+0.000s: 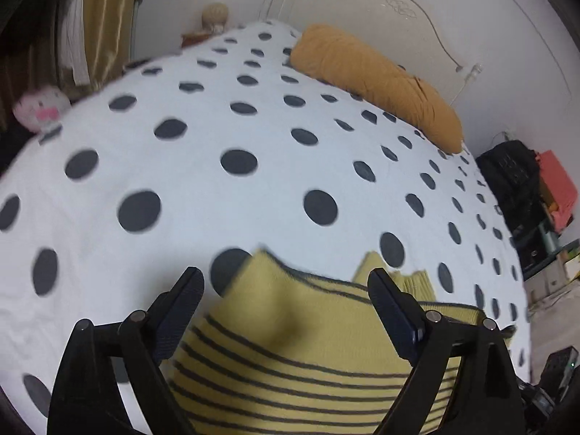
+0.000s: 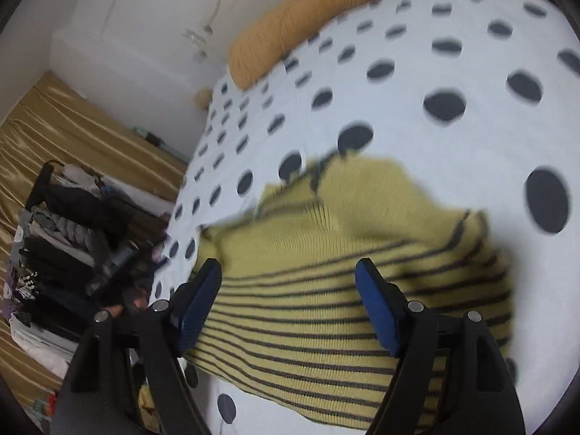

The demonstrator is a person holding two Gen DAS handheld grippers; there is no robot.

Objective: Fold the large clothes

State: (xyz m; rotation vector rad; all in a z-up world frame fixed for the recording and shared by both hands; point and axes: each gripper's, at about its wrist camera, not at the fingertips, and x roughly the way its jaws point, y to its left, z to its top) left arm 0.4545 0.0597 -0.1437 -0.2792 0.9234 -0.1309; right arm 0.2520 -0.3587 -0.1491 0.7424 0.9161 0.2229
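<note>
Bed (image 1: 181, 188) with white cover and dark polka dots, yellow sweater (image 1: 290, 355) with dark stripes lying bunched on its near part, mustard-orange bolster pillow (image 1: 377, 79) along the far edge by the headboard, well apart from the sweater, pink-and-white soft toy (image 1: 41, 108) at the left edge

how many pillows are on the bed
1. A long mustard-orange fabric pillow lies at the head of the white polka-dot bedspread, against the white headboard, far beyond the yellow striped knit sweater. Others may lie outside both views.
</note>
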